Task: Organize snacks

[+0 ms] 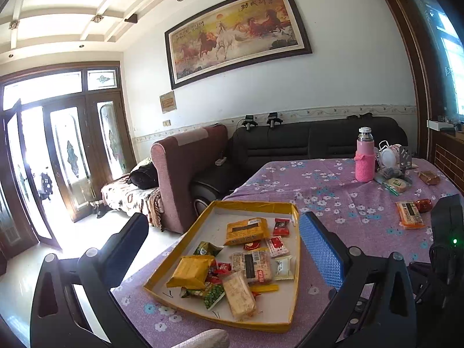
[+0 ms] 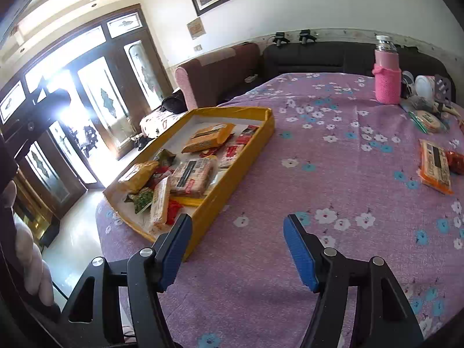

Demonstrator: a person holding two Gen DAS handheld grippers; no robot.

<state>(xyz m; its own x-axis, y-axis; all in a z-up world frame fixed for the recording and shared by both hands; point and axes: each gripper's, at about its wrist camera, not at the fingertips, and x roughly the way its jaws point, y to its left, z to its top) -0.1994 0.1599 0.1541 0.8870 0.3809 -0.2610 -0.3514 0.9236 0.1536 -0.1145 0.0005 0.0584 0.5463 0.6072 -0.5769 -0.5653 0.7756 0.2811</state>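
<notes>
A shallow yellow tray lies near the table's left edge and holds several wrapped snacks, among them two yellow packs, a clear pack of biscuits and small red sweets. An orange snack pack lies on the cloth to the right, with a red packet beside it. My left gripper hangs wide open above the tray with nothing between its fingers. My right gripper stands open over bare cloth beside the tray's near right corner, also holding nothing.
The table wears a purple flowered cloth. A pink flask, a white cup and more wrapped snacks crowd the far right. Sofas stand behind the table. A person's fingers show at the left edge.
</notes>
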